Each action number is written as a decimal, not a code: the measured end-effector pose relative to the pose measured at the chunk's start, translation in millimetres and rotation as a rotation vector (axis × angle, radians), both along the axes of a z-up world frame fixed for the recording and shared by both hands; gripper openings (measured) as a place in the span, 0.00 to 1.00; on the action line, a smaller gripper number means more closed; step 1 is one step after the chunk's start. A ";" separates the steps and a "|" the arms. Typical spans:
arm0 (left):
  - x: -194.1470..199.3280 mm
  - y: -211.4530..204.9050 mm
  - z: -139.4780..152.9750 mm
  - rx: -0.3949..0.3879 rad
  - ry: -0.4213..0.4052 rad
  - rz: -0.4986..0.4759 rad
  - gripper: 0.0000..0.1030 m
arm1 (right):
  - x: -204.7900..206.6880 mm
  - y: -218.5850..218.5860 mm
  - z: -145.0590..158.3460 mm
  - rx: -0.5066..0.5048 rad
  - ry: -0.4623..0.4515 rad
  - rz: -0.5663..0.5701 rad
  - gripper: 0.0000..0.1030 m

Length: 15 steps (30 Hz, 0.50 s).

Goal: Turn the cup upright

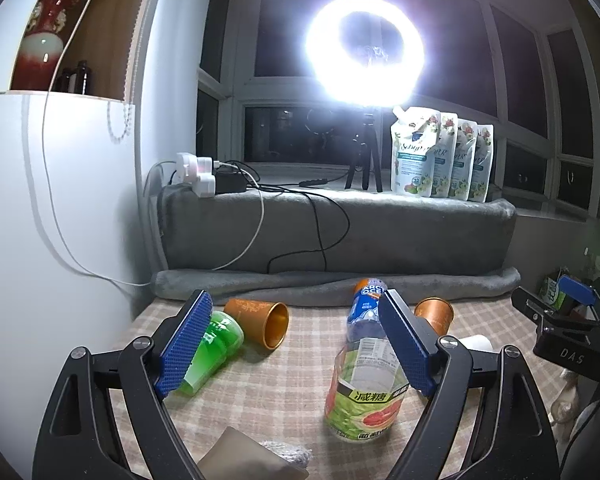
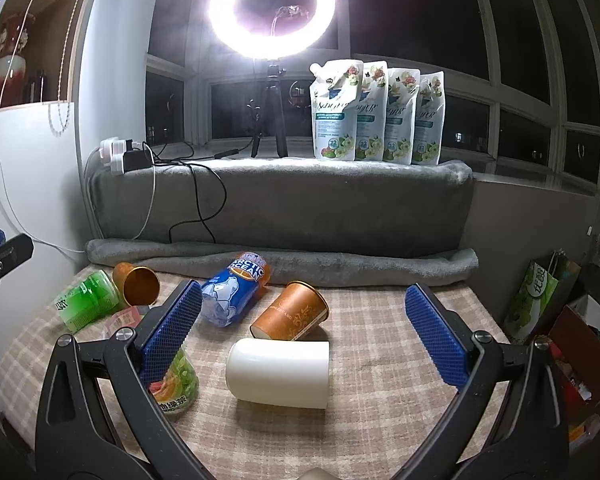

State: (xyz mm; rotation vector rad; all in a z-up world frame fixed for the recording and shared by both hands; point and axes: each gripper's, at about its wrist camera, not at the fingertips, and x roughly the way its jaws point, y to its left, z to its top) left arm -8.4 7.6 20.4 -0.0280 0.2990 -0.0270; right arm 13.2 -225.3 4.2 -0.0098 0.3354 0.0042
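A white cup [image 2: 278, 372] lies on its side on the checked cloth, mouth to the right, between the open fingers of my right gripper [image 2: 304, 304]. An orange cup [image 2: 290, 312] lies tilted on its side just behind it. Another orange cup [image 2: 136, 283] lies on its side at the back left; it also shows in the left wrist view [image 1: 260, 320]. My left gripper [image 1: 296, 314] is open and empty above the cloth. In the left wrist view the second orange cup [image 1: 434, 314] and a bit of the white cup [image 1: 476, 342] peek out behind the right finger.
A blue Arctic Ocean bottle [image 2: 236, 292] and a green bottle [image 2: 86, 300] lie on the cloth. A juice bottle [image 1: 366, 376] stands near the left gripper. A grey blanket-covered ledge [image 2: 280, 208] with a ring light [image 2: 272, 8] and detergent pouches [image 2: 376, 112] stands behind. Boxes and bags [image 2: 540, 304] sit at right.
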 end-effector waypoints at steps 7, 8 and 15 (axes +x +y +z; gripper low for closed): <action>-0.7 -1.1 -0.5 0.008 -0.003 0.000 0.83 | -0.2 -1.5 0.2 0.004 -0.001 0.001 1.00; -0.5 -0.8 -0.7 0.007 -0.003 -0.001 0.83 | -0.2 -1.6 0.2 0.004 -0.001 0.000 1.00; 2.0 -1.5 -2.9 0.000 0.012 -0.010 0.83 | -0.6 -2.0 0.3 0.007 0.000 0.001 1.00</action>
